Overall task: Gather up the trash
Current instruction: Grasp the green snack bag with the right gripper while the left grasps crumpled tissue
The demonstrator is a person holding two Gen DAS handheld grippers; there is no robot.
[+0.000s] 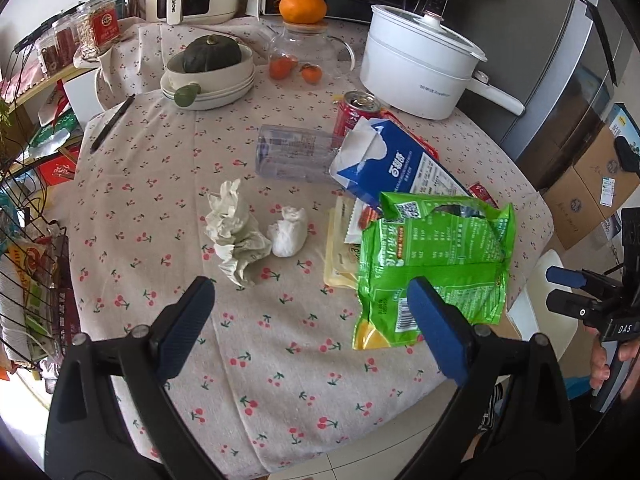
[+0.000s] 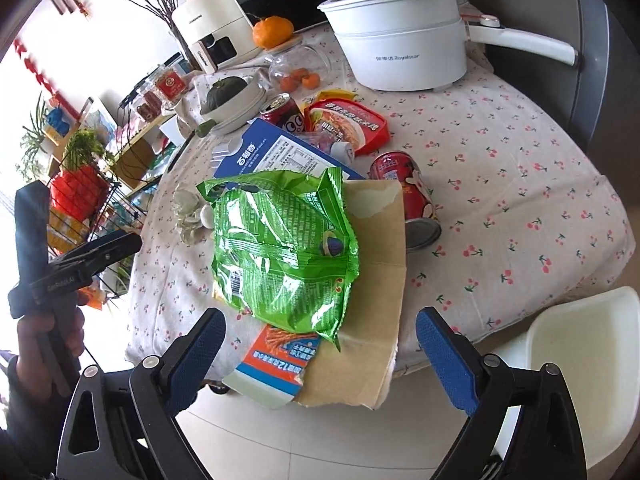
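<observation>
Trash lies on the cherry-print tablecloth (image 1: pixel 168 216). In the left wrist view I see crumpled tissues (image 1: pixel 236 232), a small white wad (image 1: pixel 289 233), a clear plastic bottle on its side (image 1: pixel 292 156), a blue tissue pack (image 1: pixel 400 164), a red can (image 1: pixel 357 110) and a green snack bag (image 1: pixel 432 256). My left gripper (image 1: pixel 312 320) is open and empty, above the table's near edge. My right gripper (image 2: pixel 320 344) is open and empty, just short of the green bag (image 2: pixel 280 240), which lies on brown cardboard (image 2: pixel 372 304). A tipped red can (image 2: pixel 404 196) and a red wrapper (image 2: pixel 348 124) lie behind.
A white electric pot (image 1: pixel 424 68), a glass jar with an orange on top (image 1: pixel 302 40), and bowls with a green squash (image 1: pixel 212 68) stand at the back. A pen (image 1: pixel 114 120) lies at the left. A wire rack (image 1: pixel 28 264) stands left of the table, a white chair (image 2: pixel 580 340) right.
</observation>
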